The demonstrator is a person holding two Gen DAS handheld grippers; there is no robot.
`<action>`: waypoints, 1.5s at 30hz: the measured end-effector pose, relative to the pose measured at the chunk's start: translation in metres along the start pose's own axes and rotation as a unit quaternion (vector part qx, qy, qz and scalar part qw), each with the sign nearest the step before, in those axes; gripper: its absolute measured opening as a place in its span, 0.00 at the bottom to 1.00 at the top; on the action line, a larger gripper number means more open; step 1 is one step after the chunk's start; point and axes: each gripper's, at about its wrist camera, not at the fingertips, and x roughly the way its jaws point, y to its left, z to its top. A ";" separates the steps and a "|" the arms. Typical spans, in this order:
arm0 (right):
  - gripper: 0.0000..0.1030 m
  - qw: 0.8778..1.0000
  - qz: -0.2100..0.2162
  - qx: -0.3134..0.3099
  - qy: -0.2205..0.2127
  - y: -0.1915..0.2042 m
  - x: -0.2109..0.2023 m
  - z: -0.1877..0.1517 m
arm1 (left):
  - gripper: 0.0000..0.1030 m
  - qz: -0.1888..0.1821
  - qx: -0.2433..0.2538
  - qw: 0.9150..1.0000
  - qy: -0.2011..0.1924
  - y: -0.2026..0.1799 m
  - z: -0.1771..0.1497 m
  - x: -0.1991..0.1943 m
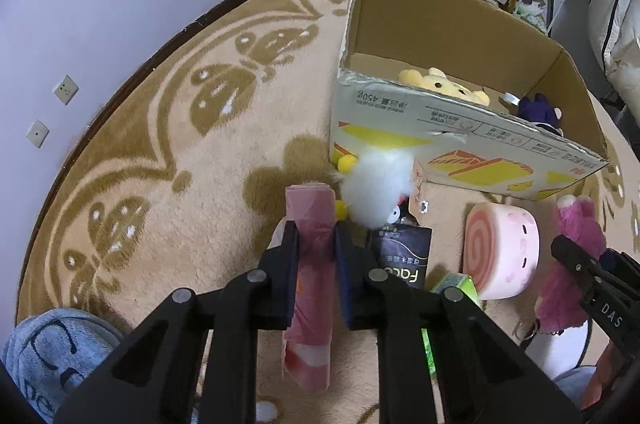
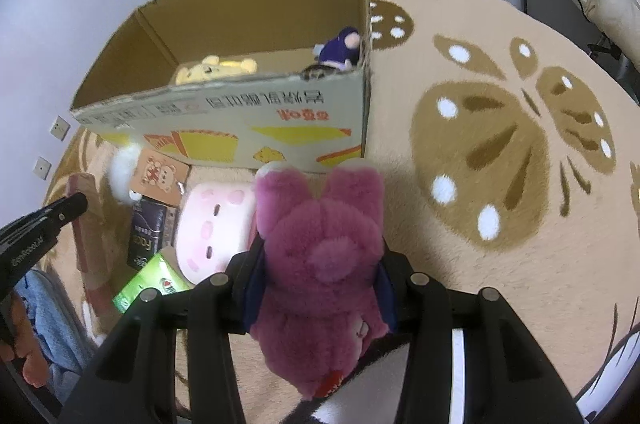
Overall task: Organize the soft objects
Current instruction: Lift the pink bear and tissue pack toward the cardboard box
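The right claw (image 2: 320, 260) is clamped on a pink plush bear (image 2: 320, 244); the left claw (image 1: 316, 248) pinches a pink pack (image 1: 310, 264) lengthwise. The open cardboard box (image 2: 224, 111) lies straight ahead of both, nearer the right.

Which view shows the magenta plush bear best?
Right wrist: the magenta plush bear fills the centre, clamped in the right tongs. Left wrist shows only part of it at the right edge, behind those tongs.
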 end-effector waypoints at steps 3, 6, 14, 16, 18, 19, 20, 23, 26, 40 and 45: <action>0.47 1.000 0.002 0.000 -0.005 0.000 -0.009 -0.010 | 0.15 0.001 -0.002 1.000 -0.006 0.000 0.001 -0.002; 0.47 1.000 -0.001 -0.001 -0.005 0.000 -0.006 -0.011 | 0.15 0.000 -0.001 1.000 -0.017 0.001 0.003 -0.006; 0.47 1.000 0.010 0.004 -0.018 -0.001 -0.015 -0.005 | 0.15 0.002 0.005 0.999 -0.036 0.000 0.006 -0.015; 0.47 1.000 0.015 0.004 -0.024 0.000 -0.019 -0.005 | 0.15 0.006 0.008 0.999 -0.044 -0.001 0.007 -0.019; 0.47 0.999 0.018 0.003 -0.030 0.000 -0.023 -0.004 | 0.15 0.009 0.012 0.999 -0.049 -0.002 0.007 -0.022; 0.47 0.999 0.020 0.003 -0.034 0.000 -0.025 -0.003 | 0.15 0.010 0.014 0.999 -0.050 -0.002 0.007 -0.022; 0.47 0.999 0.022 0.003 -0.037 0.000 -0.027 -0.003 | 0.15 0.010 0.014 0.999 -0.050 -0.002 0.007 -0.022; 0.47 0.998 0.025 0.001 -0.049 0.002 -0.033 -0.001 | 0.15 0.011 0.016 0.998 -0.051 -0.003 0.007 -0.024; 0.47 0.998 0.026 -0.002 -0.062 0.005 -0.038 0.000 | 0.15 0.011 0.018 0.998 -0.059 -0.004 0.009 -0.029; 0.47 0.991 0.046 -0.021 -0.126 0.020 -0.075 0.005 | 0.14 -0.008 0.044 0.990 -0.136 -0.015 0.011 -0.081; 0.47 0.988 0.049 -0.030 -0.142 0.024 -0.085 0.008 | 0.14 -0.017 0.044 0.984 -0.170 -0.016 0.017 -0.100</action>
